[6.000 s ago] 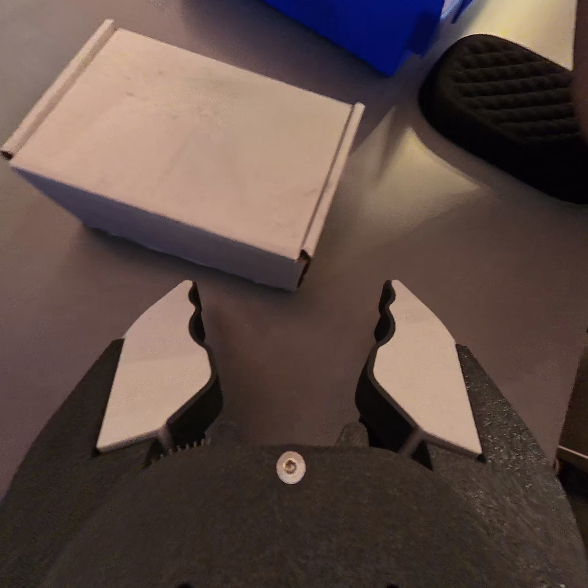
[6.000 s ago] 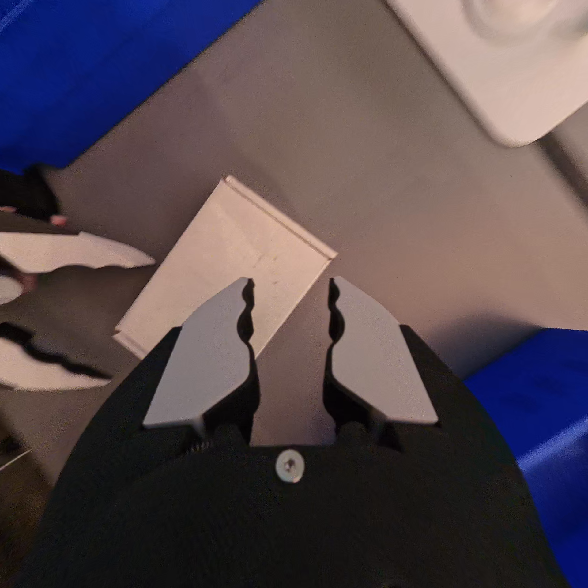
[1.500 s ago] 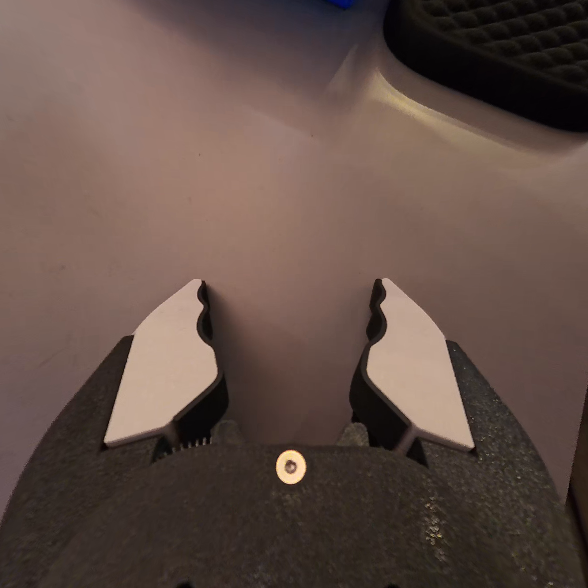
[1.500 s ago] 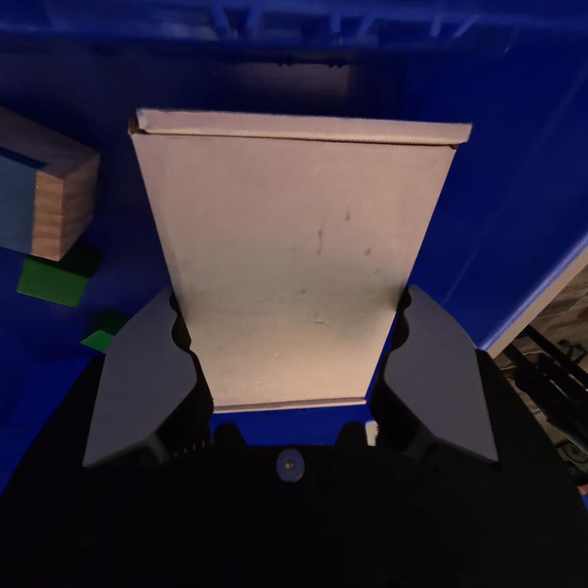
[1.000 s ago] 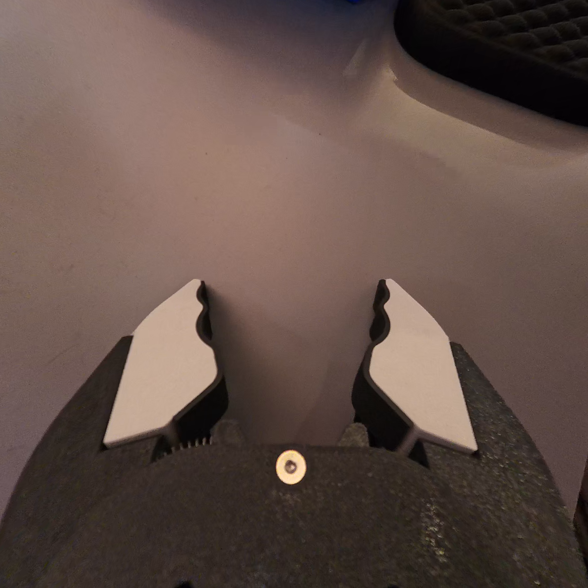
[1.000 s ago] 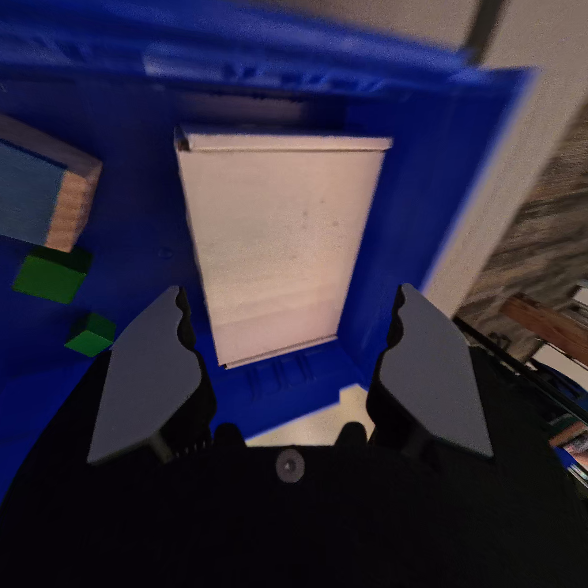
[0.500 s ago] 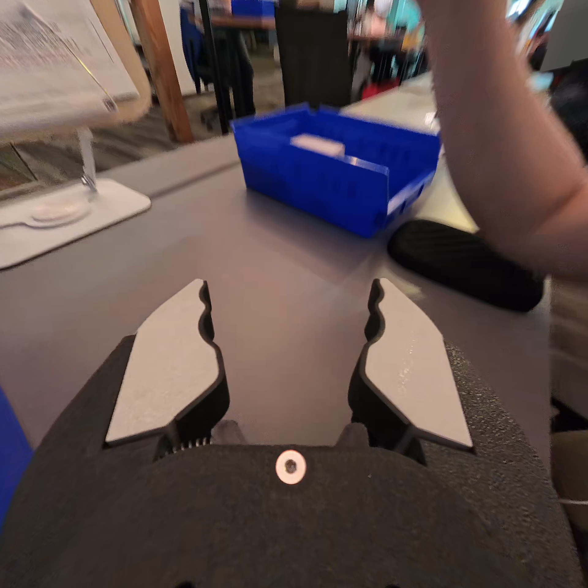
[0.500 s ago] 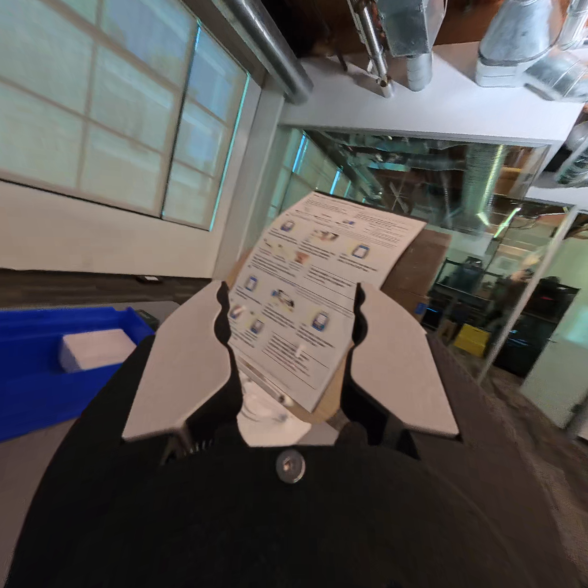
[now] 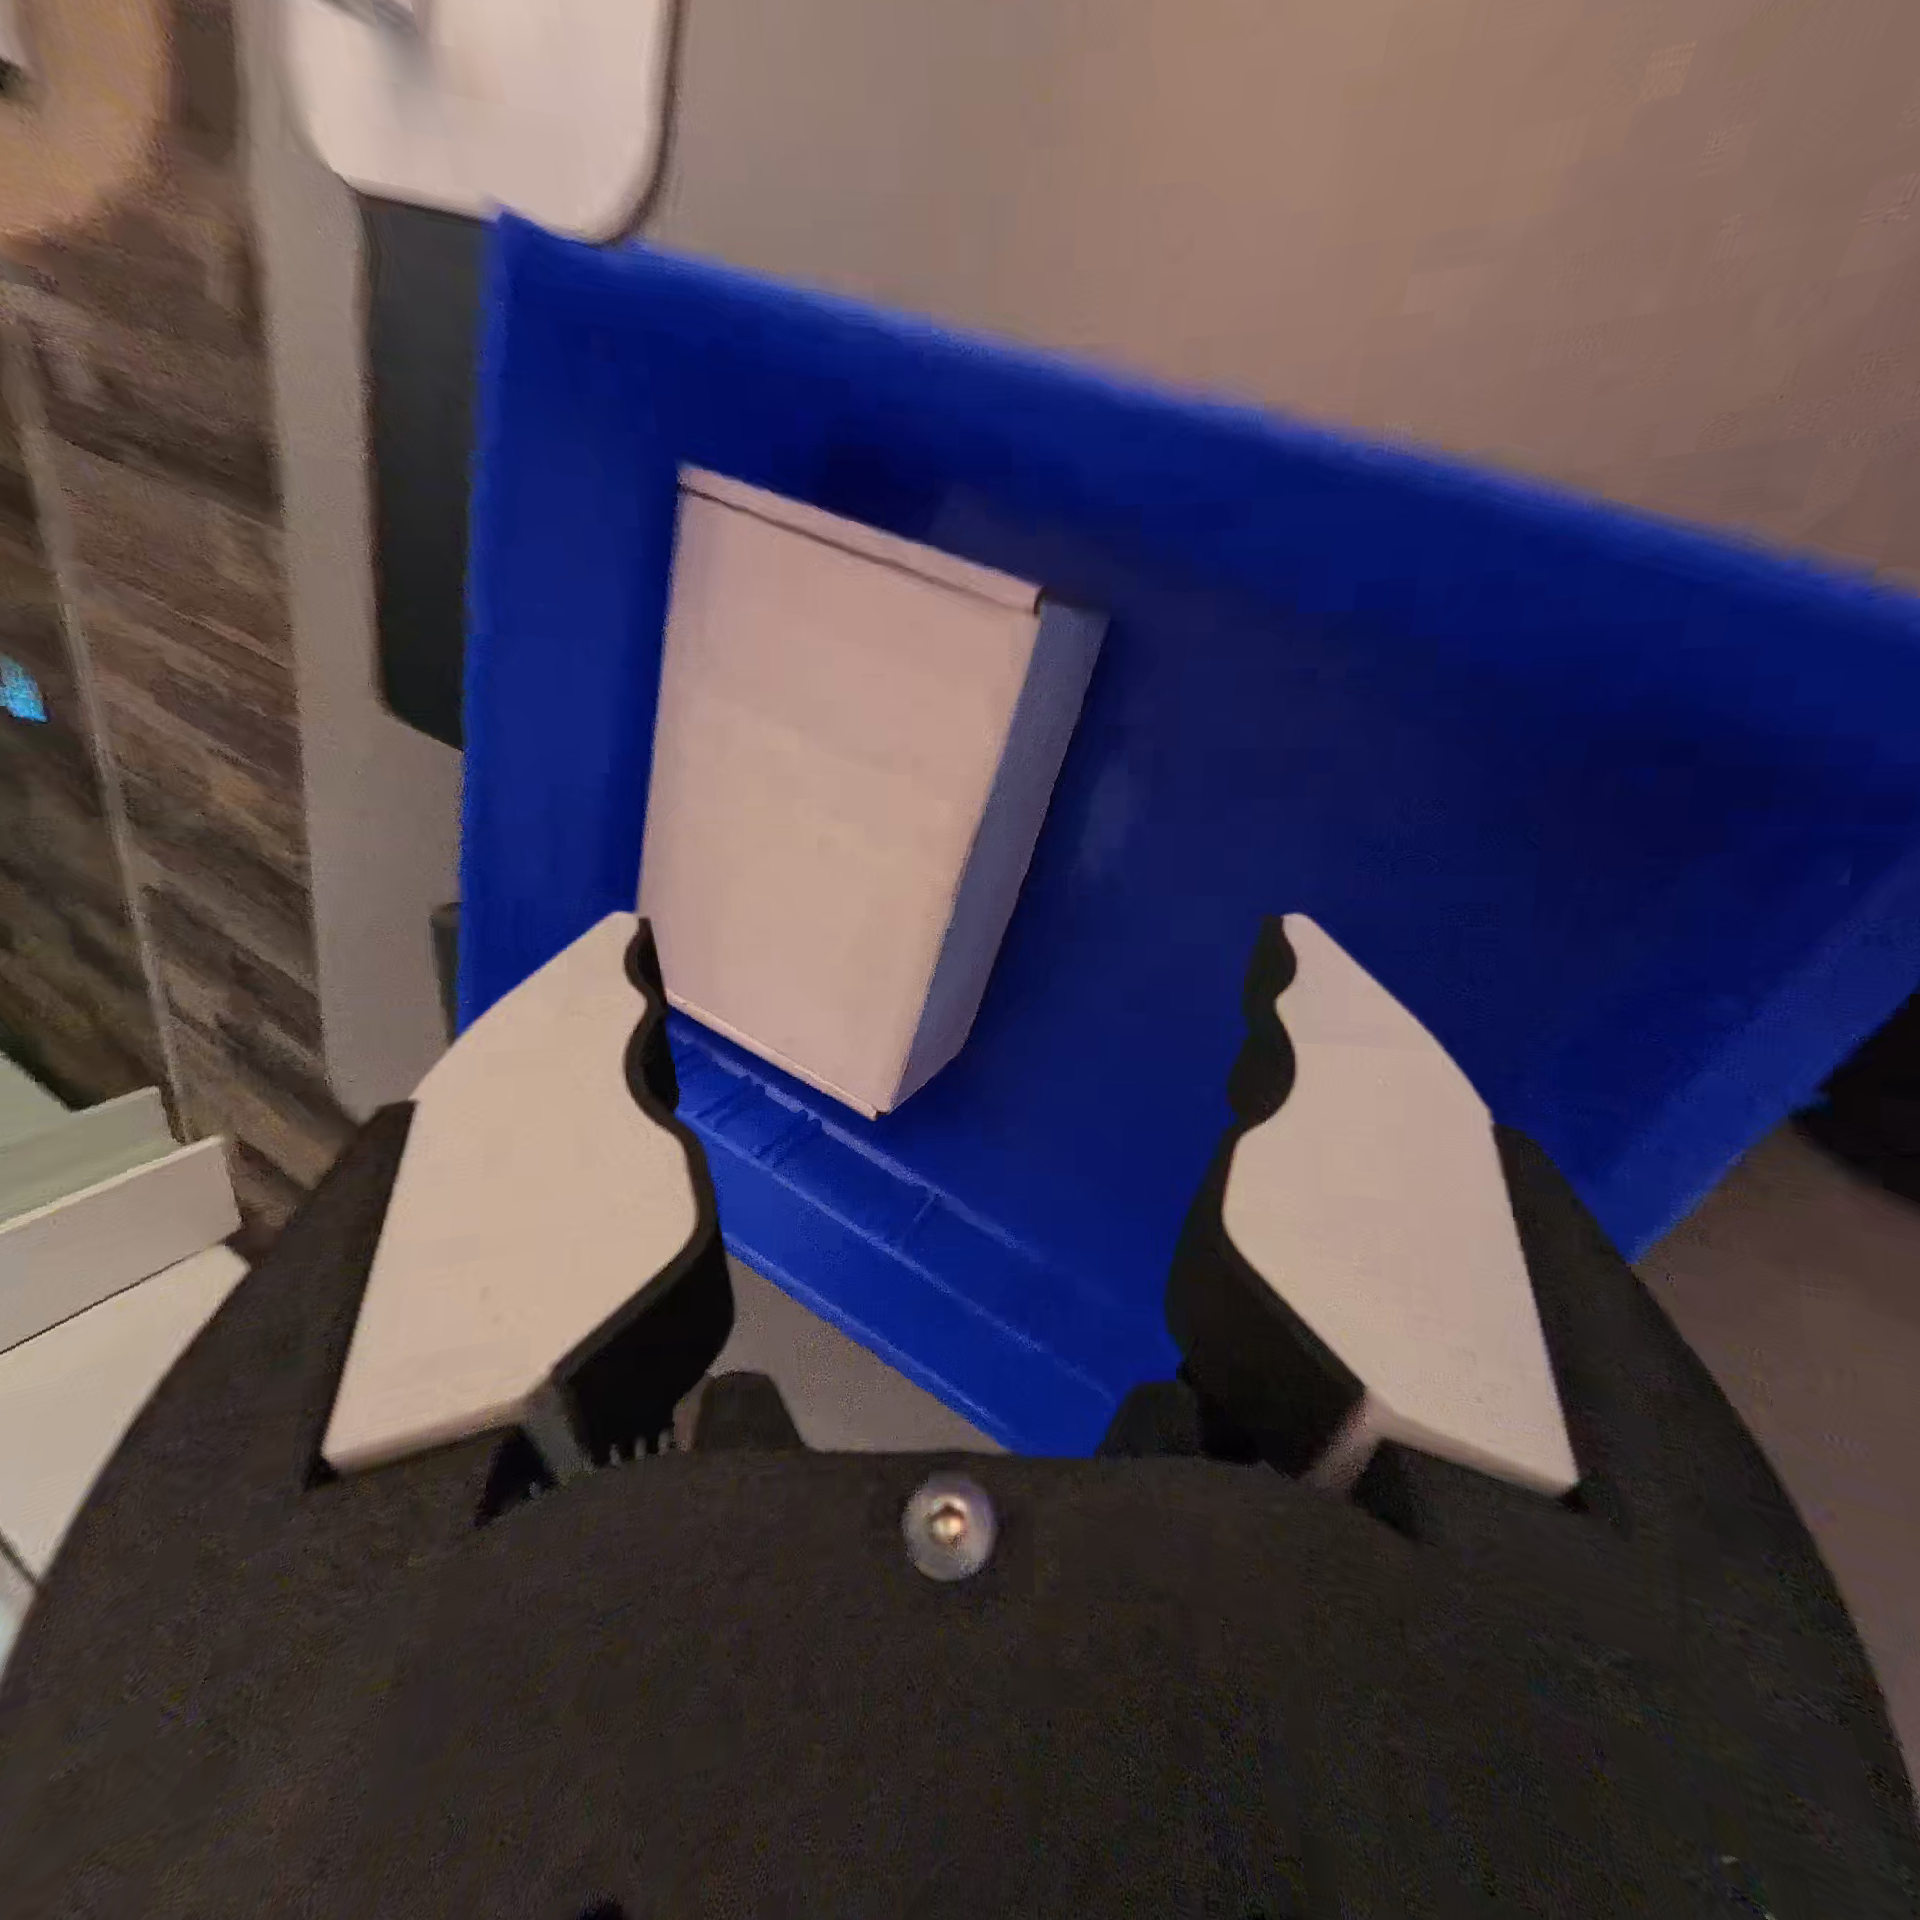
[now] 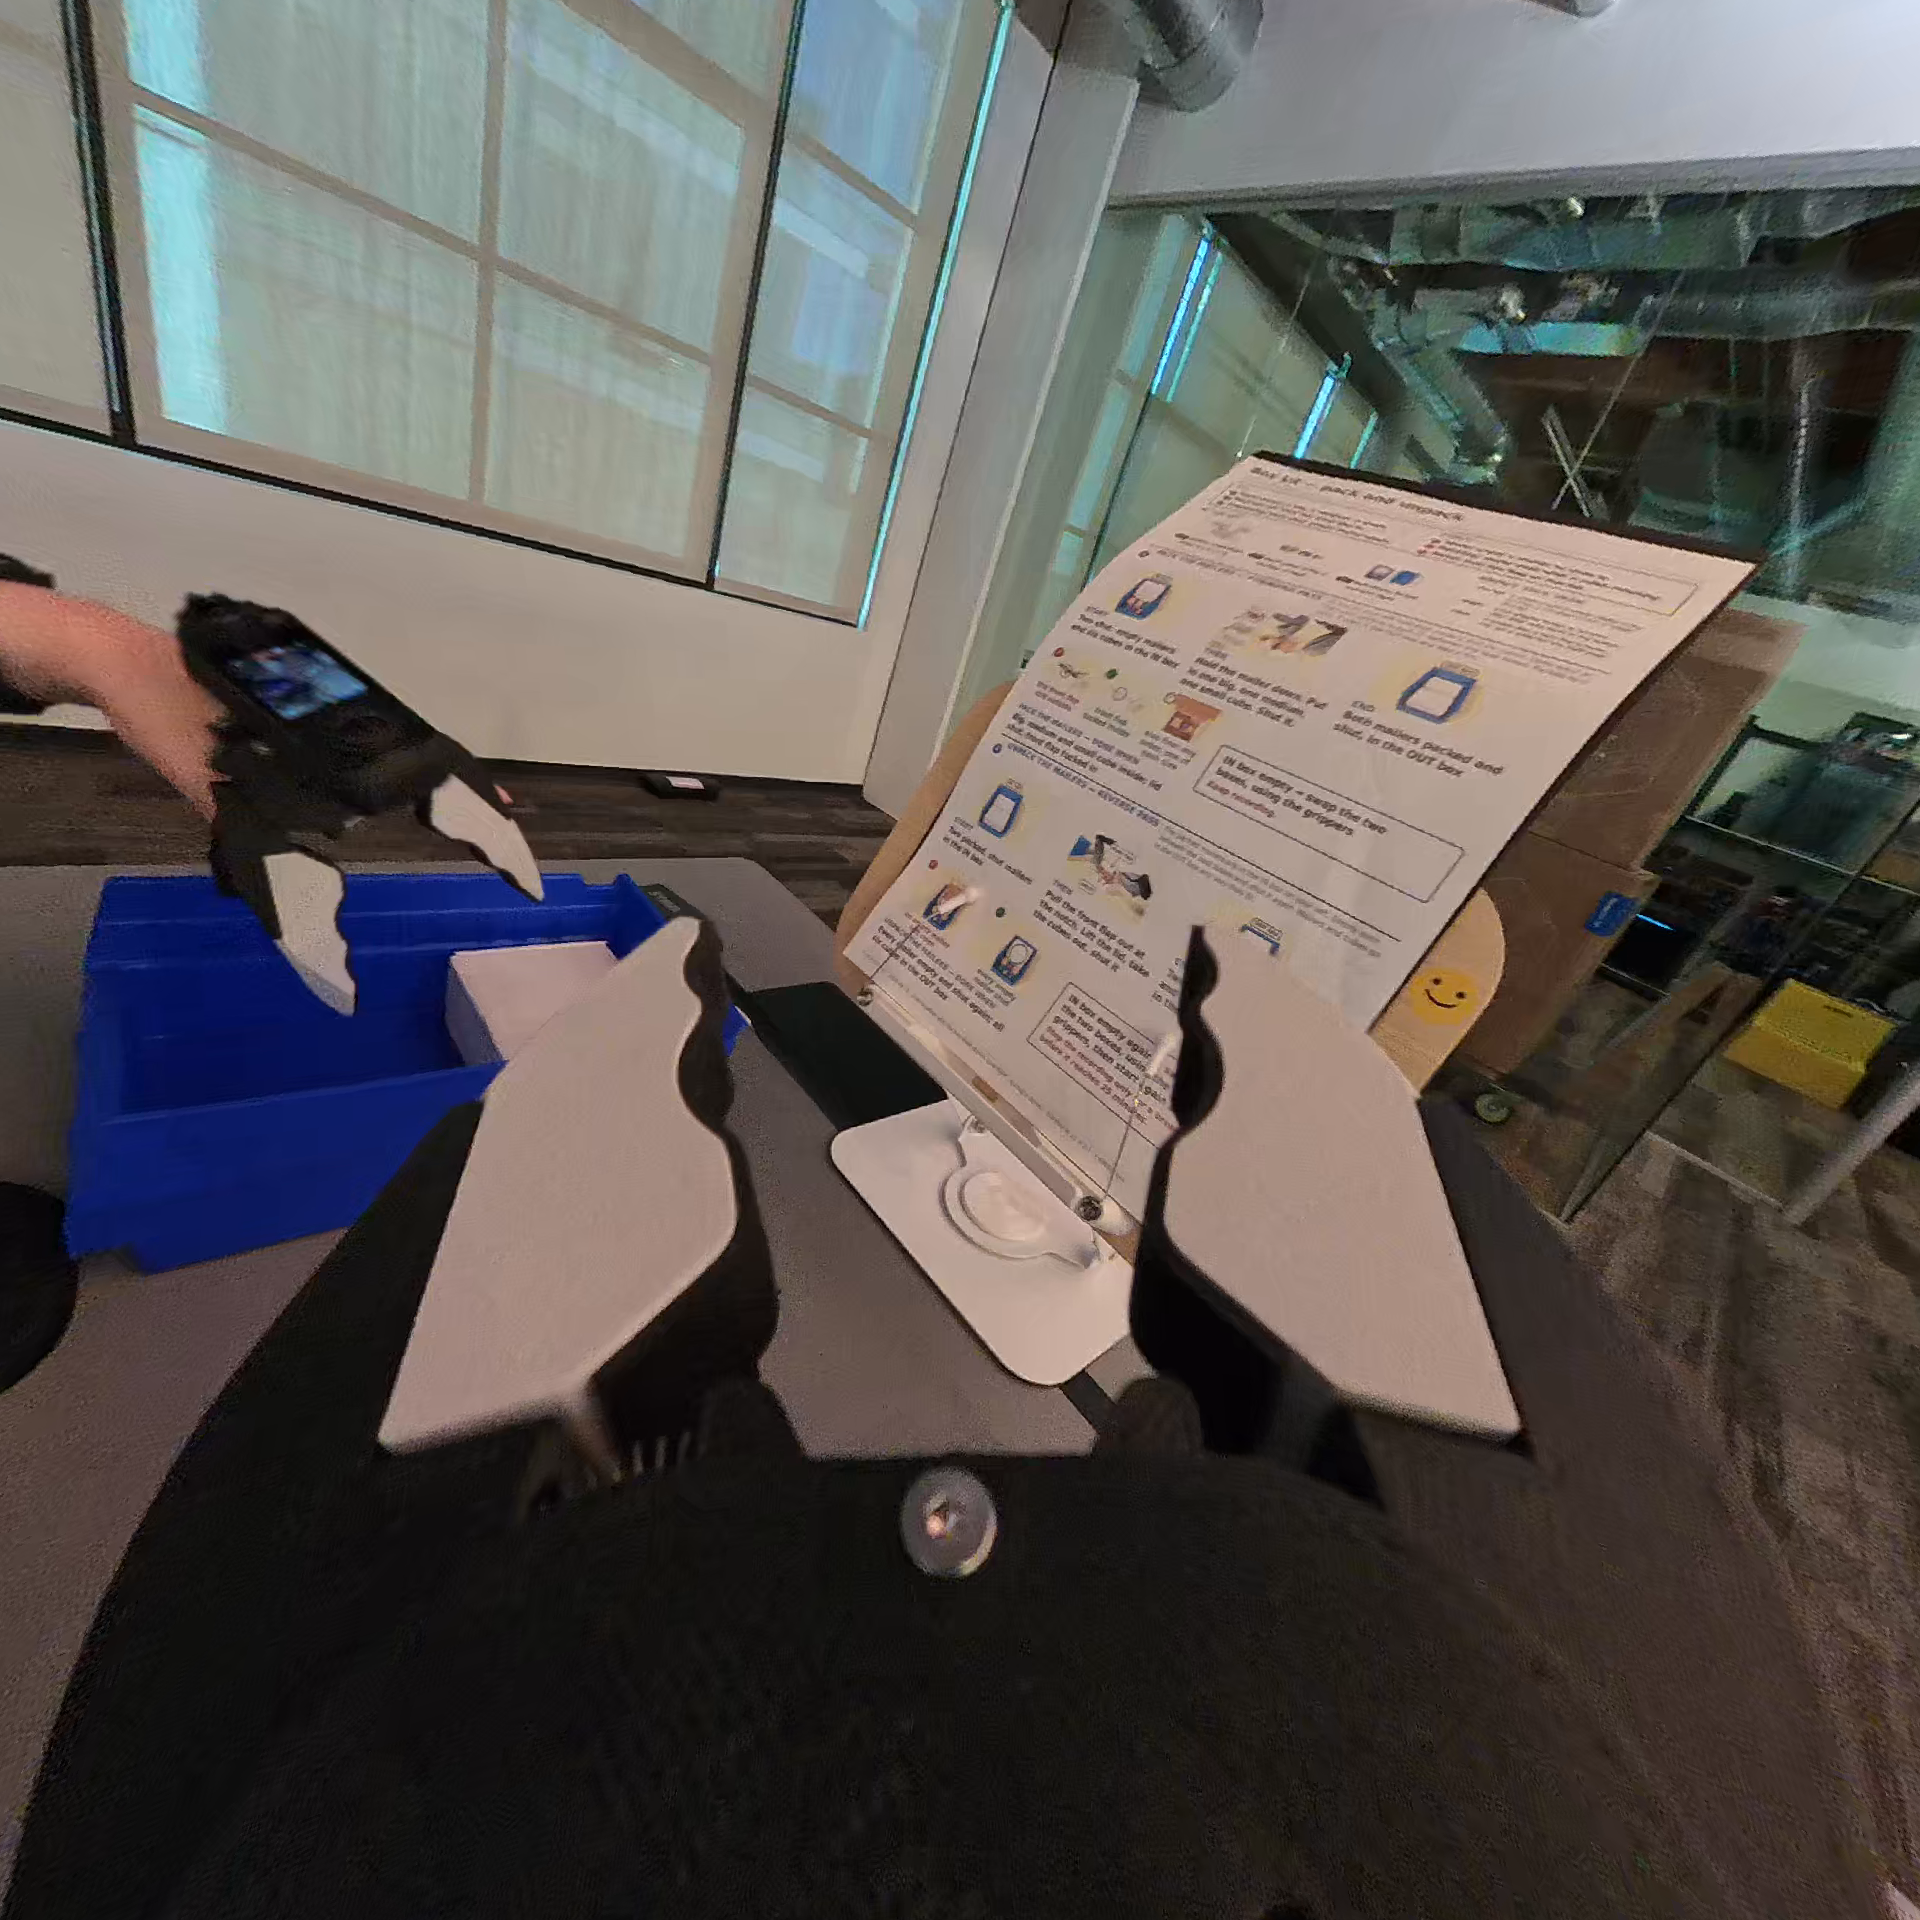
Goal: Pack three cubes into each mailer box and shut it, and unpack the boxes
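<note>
As the left gripper [image 9: 951,1023] hangs open above the blue bin [image 9: 1403,727], the shut mailer box [image 9: 831,790] lies ahead-left, long axis pointing away; right gripper [image 10: 940,1049] open, farther off.

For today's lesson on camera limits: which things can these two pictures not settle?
- What the shut white box holds: lid hides it, both views.
- Blue bin's right end: motion blur, left wrist view.
- Bin floor: near wall hides it, right wrist view.
- Left gripper's small screen: too small.
</note>
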Demonstrator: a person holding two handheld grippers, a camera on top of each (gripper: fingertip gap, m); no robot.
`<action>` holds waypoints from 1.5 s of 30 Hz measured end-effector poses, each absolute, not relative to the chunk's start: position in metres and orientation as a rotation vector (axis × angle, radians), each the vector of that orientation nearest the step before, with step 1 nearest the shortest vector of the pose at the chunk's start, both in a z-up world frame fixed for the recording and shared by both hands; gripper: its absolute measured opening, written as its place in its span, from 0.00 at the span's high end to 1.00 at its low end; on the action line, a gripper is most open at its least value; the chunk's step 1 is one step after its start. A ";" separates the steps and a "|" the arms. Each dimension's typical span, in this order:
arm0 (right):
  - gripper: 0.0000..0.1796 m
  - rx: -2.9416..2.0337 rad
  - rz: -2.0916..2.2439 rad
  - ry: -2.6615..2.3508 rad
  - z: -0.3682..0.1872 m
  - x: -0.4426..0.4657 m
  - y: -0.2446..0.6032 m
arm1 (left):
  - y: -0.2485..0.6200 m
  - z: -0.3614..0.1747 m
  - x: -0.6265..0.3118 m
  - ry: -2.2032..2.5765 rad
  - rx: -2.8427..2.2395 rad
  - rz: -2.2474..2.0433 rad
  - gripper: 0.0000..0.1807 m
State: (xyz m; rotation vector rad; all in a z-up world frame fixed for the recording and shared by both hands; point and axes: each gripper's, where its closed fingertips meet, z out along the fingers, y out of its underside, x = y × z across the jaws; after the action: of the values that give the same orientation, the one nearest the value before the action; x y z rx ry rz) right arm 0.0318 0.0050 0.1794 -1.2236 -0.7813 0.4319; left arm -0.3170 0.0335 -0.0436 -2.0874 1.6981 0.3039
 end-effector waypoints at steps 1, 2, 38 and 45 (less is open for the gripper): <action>0.53 -1.227 0.410 -0.779 0.179 0.034 0.006 | 0.042 -0.053 -0.319 1.744 -2.125 0.297 0.40; 0.53 -1.227 0.383 -0.783 0.179 0.035 0.006 | 0.050 -0.062 -0.320 1.782 -2.142 0.299 0.40; 0.50 -1.175 0.267 -0.990 0.177 0.012 -0.031 | 0.105 -0.119 -0.327 1.963 -2.345 0.156 0.35; 0.50 -1.166 0.258 -1.007 0.178 0.011 -0.035 | 0.103 -0.120 -0.329 1.989 -2.361 0.219 0.34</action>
State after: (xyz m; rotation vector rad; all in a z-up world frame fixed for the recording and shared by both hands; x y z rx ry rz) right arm 0.0112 -0.0354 0.1778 -1.1657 -1.0065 0.2575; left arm -0.3294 0.1033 -0.1202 -2.3605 1.9891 0.2190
